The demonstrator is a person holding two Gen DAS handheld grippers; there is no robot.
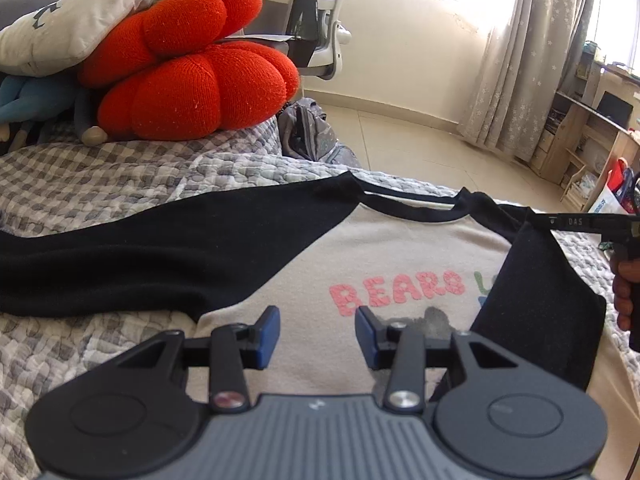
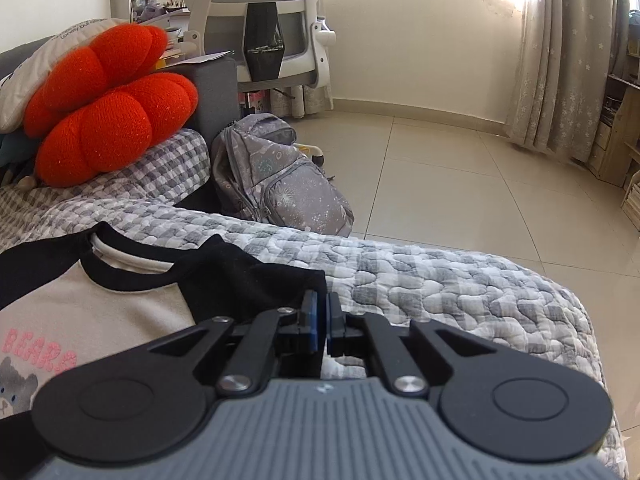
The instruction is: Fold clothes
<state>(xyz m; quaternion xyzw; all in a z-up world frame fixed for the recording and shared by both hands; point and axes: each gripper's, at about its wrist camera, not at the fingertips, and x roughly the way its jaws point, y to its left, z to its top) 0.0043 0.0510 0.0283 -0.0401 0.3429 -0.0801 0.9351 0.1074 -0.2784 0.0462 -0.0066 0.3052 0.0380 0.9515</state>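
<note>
A beige shirt (image 1: 340,248) (image 2: 120,312) with black sleeves and pink "BEARS" lettering lies face up on a grey checked quilt (image 1: 80,176) (image 2: 440,280). Its left black sleeve (image 1: 140,256) stretches flat out to the side. My left gripper (image 1: 317,332) hovers open over the shirt's chest, nothing between its blue pads. The right black sleeve (image 1: 532,300) (image 2: 260,284) is lifted and draped in over the body. It hangs from my right gripper (image 2: 322,316) (image 1: 538,222), which is shut on the sleeve's edge. A hand (image 1: 624,292) grips the right tool's handle.
A red knitted cushion (image 1: 192,68) (image 2: 108,108) and a grey pillow (image 1: 72,20) sit at the head of the bed. A grey backpack (image 2: 276,176) leans on the floor beyond the bed edge. An office chair (image 2: 272,20) and wooden shelves (image 1: 592,140) stand further off.
</note>
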